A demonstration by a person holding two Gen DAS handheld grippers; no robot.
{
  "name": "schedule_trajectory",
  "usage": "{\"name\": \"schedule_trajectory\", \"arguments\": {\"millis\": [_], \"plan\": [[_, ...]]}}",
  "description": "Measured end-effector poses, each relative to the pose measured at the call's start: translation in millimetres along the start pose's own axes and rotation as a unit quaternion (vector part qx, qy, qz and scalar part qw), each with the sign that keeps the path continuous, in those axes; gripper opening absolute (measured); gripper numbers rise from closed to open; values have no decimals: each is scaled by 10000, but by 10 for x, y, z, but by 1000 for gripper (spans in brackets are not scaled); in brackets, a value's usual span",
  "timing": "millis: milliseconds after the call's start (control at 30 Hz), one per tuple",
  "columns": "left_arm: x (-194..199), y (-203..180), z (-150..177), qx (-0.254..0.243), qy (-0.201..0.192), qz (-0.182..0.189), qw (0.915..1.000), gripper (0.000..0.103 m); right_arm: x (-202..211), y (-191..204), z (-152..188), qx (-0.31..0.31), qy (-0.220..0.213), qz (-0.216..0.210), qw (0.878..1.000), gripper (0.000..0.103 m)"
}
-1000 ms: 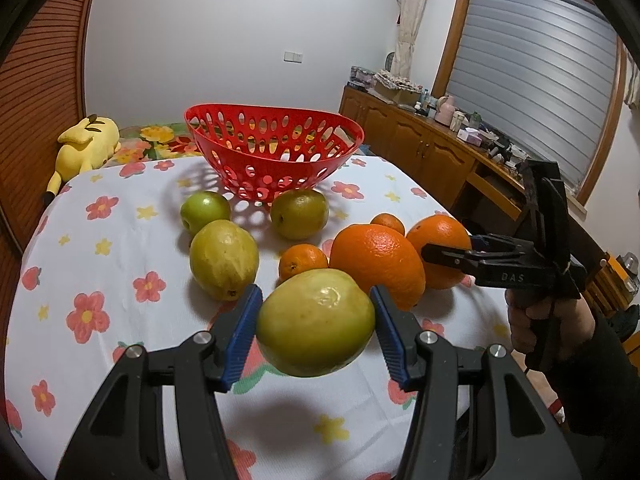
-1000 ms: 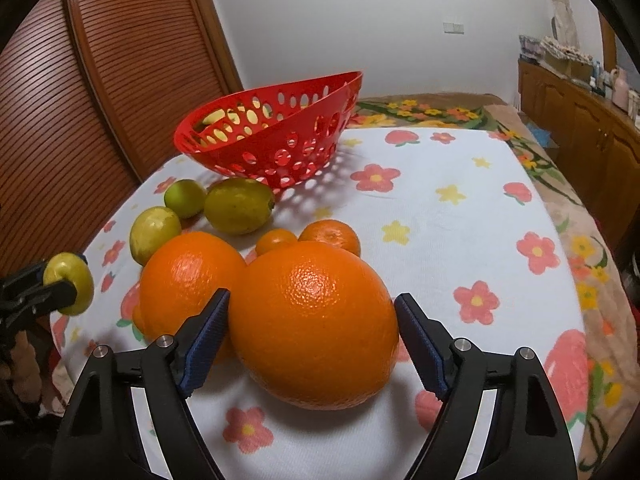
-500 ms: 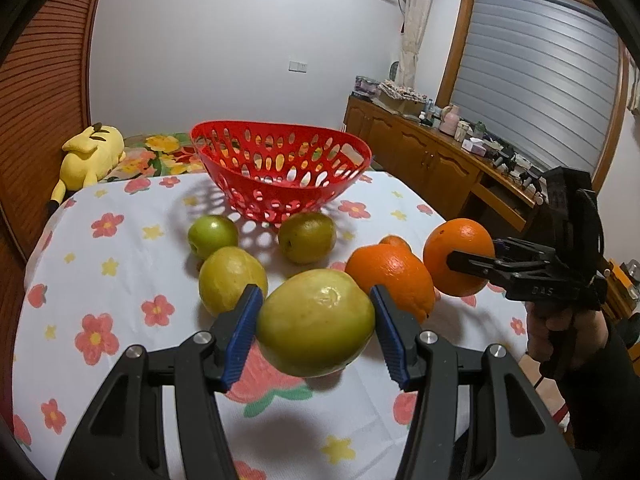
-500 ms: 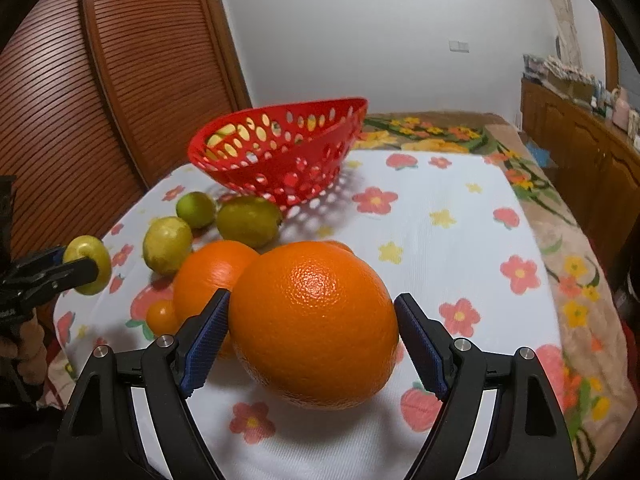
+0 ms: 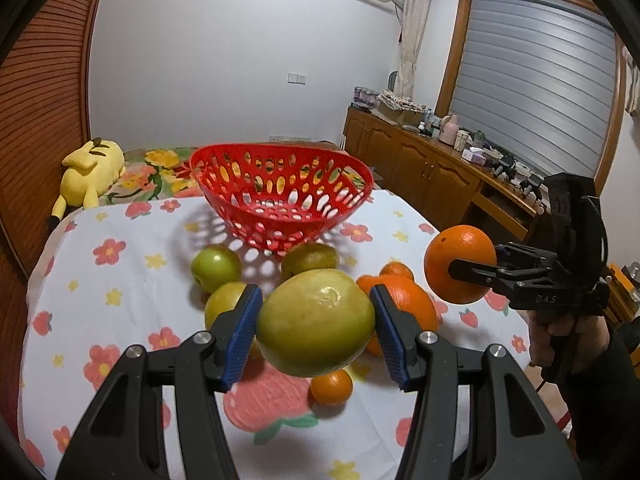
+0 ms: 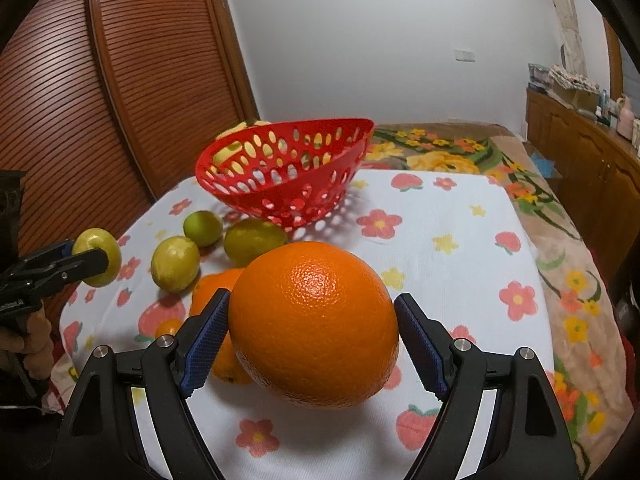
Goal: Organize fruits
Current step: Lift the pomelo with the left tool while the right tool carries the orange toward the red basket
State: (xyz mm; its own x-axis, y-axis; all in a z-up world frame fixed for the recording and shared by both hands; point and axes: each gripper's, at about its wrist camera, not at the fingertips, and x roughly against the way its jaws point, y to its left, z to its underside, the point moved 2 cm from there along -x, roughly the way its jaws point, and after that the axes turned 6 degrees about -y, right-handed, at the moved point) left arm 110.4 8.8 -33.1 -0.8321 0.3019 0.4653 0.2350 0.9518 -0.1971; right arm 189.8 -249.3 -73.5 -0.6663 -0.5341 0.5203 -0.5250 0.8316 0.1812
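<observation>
My left gripper (image 5: 316,326) is shut on a large yellow-green fruit (image 5: 316,322) and holds it above the table. My right gripper (image 6: 312,336) is shut on a big orange (image 6: 314,330), also lifted; it shows in the left wrist view (image 5: 460,270) at the right. An empty red perforated basket (image 5: 280,196) stands at the far middle of the table, also in the right wrist view (image 6: 280,172). In front of it lie green fruits (image 5: 216,268) (image 5: 310,256) (image 5: 226,304), another orange (image 5: 404,308) and small tangerines (image 5: 332,386) (image 5: 396,270).
The table carries a white flowered cloth (image 5: 100,280). A yellow plush toy (image 5: 90,172) lies on the bed behind at the left. Wooden cabinets (image 5: 420,168) line the right wall, and a slatted wooden door (image 6: 80,100) stands at the left.
Both grippers have risen with their fruits. The orange and the yellow-green fruit now hang higher above the table, and the basket looks closer.
</observation>
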Motion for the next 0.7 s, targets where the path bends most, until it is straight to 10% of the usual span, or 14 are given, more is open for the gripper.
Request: {"name": "schedule_trajectory", "arguments": {"millis": [700], "plan": [[-492, 279, -642, -120, -124, -100, 9998, 54, -169, 190, -800, 429, -215, -366, 9982, 84]]}}
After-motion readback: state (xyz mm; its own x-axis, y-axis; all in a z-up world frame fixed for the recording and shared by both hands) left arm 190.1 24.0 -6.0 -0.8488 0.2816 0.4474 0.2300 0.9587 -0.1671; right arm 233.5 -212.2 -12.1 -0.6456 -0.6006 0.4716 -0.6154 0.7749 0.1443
